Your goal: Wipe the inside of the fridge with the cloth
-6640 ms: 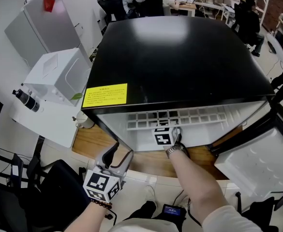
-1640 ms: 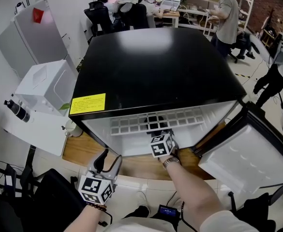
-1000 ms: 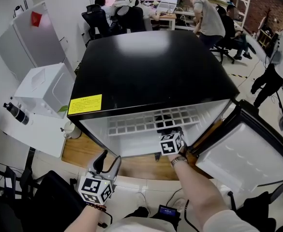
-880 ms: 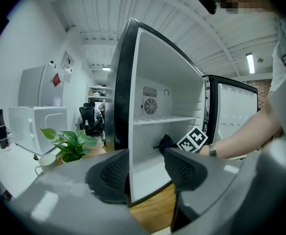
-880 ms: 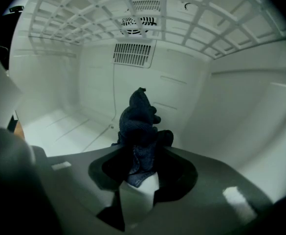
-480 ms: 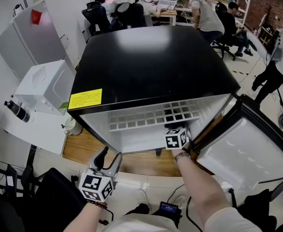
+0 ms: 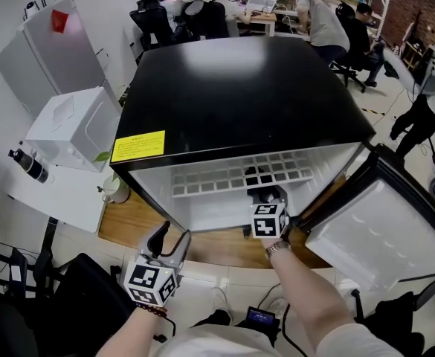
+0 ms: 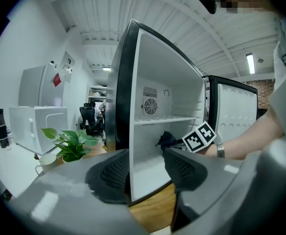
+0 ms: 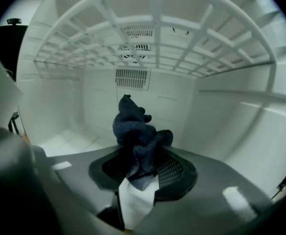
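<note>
Right gripper (image 9: 142, 169) clamps the cloth (image 9: 133, 125) inside fridge (image 9: 96, 99).

Grey left gripper (image 7: 175, 233) and right gripper (image 7: 265, 198), black-and-white marker cubes (image 7: 149, 282), metal wristwatch (image 7: 278, 248), dark bead bracelet (image 7: 152, 310)

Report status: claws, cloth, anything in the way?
Right claw shut on the cloth, inside the fridge, below the wire shelf. Left claw open, empty, outside the fridge front. No obstruction seen inside.
</note>
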The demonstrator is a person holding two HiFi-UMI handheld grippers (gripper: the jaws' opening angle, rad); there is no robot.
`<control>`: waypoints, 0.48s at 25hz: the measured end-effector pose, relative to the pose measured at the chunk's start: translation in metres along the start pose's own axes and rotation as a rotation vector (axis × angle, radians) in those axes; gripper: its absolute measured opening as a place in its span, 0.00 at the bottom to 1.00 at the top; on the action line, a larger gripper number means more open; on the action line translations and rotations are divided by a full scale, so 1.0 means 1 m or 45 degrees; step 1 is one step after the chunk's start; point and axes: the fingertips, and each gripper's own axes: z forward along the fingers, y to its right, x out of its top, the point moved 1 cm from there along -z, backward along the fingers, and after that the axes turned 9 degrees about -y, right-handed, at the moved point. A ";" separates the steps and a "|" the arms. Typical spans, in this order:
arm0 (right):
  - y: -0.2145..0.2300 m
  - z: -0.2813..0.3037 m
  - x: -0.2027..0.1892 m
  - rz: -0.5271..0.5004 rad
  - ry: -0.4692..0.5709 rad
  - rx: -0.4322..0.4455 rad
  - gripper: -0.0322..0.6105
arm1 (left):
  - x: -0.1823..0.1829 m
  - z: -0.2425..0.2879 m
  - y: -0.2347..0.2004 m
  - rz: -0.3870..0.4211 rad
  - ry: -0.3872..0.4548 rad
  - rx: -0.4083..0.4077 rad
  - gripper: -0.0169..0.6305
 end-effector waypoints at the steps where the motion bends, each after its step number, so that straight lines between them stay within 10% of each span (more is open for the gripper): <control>1: -0.009 -0.003 0.002 -0.001 0.011 0.024 0.26 | 0.000 0.000 0.000 -0.001 0.000 0.000 0.39; 12: -0.106 -0.023 0.011 -0.053 0.046 0.244 0.26 | -0.003 -0.008 -0.009 -0.017 0.005 0.020 0.39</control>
